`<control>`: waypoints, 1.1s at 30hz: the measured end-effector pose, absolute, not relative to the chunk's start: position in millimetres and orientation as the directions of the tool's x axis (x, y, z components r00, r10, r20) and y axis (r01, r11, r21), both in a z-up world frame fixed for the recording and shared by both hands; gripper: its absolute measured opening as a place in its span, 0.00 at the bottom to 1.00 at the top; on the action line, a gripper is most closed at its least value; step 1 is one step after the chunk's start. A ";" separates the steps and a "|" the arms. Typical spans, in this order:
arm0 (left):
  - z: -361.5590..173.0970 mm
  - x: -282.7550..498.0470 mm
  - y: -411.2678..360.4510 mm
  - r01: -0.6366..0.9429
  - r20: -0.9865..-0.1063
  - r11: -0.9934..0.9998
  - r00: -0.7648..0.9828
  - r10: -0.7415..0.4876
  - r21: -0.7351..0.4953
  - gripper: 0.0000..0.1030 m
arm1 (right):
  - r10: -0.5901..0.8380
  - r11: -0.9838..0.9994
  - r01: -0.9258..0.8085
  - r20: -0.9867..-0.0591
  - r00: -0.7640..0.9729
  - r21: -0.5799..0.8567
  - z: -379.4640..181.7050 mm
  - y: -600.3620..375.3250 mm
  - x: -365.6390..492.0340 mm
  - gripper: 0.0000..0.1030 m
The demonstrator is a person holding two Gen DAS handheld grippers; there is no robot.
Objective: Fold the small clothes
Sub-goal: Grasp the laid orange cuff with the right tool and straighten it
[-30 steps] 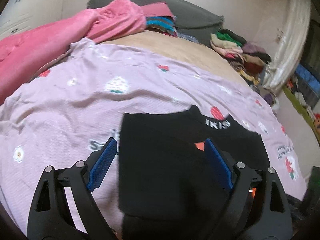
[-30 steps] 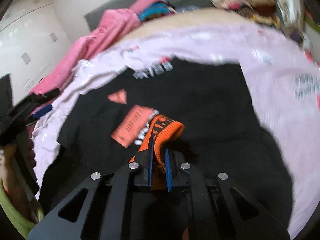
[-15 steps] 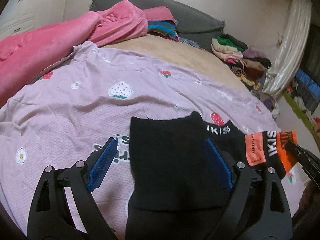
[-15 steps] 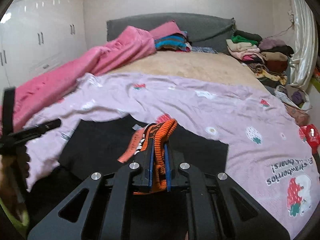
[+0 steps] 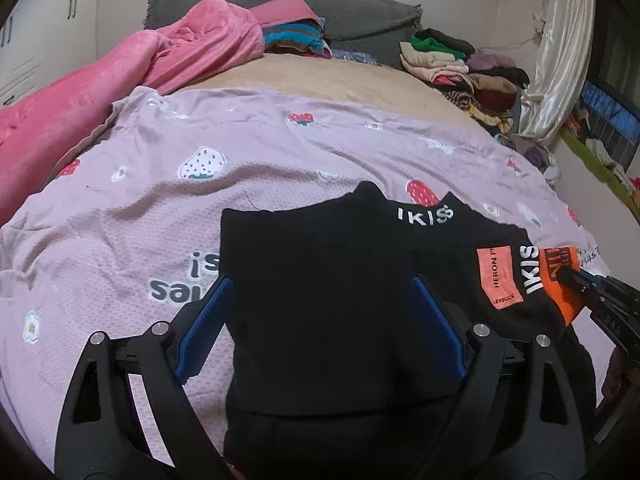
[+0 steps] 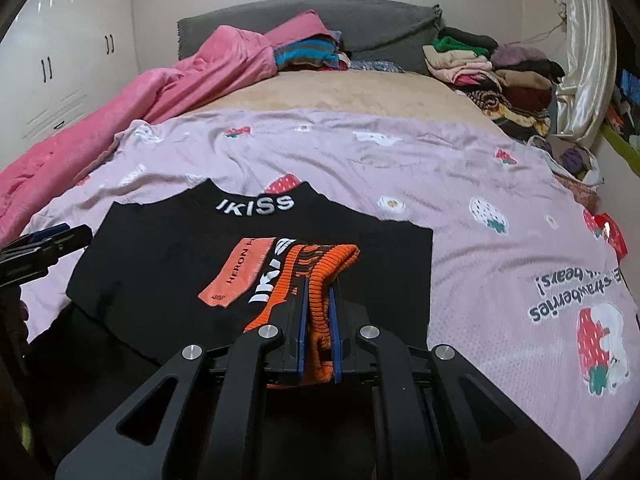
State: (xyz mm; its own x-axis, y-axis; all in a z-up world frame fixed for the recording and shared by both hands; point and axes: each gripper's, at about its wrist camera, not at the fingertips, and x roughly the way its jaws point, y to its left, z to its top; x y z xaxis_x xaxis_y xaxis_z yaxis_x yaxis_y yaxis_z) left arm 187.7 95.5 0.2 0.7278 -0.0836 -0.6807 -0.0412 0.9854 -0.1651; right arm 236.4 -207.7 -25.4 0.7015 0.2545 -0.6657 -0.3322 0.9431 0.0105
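A black sweater point(image 5: 328, 292) with a white-lettered collar lies on the pink strawberry sheet point(image 5: 160, 184); it also shows in the right wrist view point(image 6: 168, 256). My right gripper point(image 6: 318, 304) is shut on its orange ribbed cuff point(image 6: 324, 268), holding the sleeve with an orange patch point(image 6: 240, 272) over the sweater's body. In the left wrist view that gripper point(image 5: 600, 292) comes in from the right edge, gripping the cuff point(image 5: 560, 276). My left gripper point(image 5: 320, 320) is open, low over the sweater's near part, its blue pads point(image 5: 206, 320) either side of the folded body.
A pink blanket point(image 5: 120, 76) lies along the left side of the bed. Stacks of folded clothes point(image 5: 460, 68) sit at the far right by a curtain point(image 5: 560, 48). A grey headboard point(image 5: 352, 12) stands at the back. White wardrobes point(image 6: 60, 64) are on the left.
My right gripper has carried the orange cuff and sleeve from over the sweater's middle out to its right side. The left gripper has stayed open over the sweater.
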 end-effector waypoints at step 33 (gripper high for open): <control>-49.7 193.8 74.4 0.078 -0.811 0.980 0.551 -0.197 -0.185 0.40 | 0.292 0.904 -0.427 -0.774 0.561 0.032 -68.5 -156.5 239.3 0.39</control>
State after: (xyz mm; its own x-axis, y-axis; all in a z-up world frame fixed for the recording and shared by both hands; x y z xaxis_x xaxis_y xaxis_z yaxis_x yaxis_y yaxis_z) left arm 193.8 74.4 -49.7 0.5513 -0.1974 -0.8106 0.0781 0.9796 -0.1854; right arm 239.3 -156.5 -68.5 0.5610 0.2923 -0.7745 -0.4270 0.9037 0.0319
